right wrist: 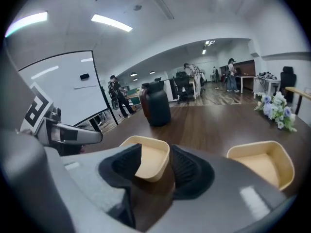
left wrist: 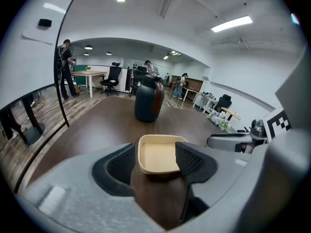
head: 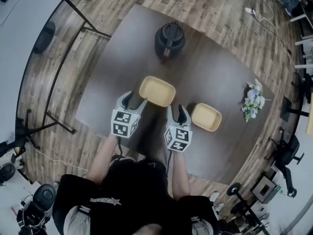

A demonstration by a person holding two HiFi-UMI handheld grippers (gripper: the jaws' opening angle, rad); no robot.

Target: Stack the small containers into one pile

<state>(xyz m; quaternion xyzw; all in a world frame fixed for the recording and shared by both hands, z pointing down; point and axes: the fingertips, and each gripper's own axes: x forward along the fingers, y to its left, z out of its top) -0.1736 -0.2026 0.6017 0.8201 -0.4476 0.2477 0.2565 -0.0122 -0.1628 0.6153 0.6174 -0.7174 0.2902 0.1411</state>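
Two shallow cream containers lie apart on the dark table. One container (head: 157, 91) is near the middle and the other container (head: 206, 117) is to its right. My left gripper (head: 135, 102) stands open just short of the middle container's near left edge. In the left gripper view that container (left wrist: 158, 152) shows through the gap of the open left gripper (left wrist: 154, 160), touching neither pad. My right gripper (head: 176, 113) is open between the two containers. The right gripper view shows the middle container (right wrist: 148, 157) beyond its jaws and the other container (right wrist: 262, 163) off to the right.
A black jug (head: 169, 39) stands at the far side of the table (head: 220, 72), beyond the containers. A small bunch of flowers (head: 254, 101) lies near the right edge. Office chairs, desks and people are in the room behind.
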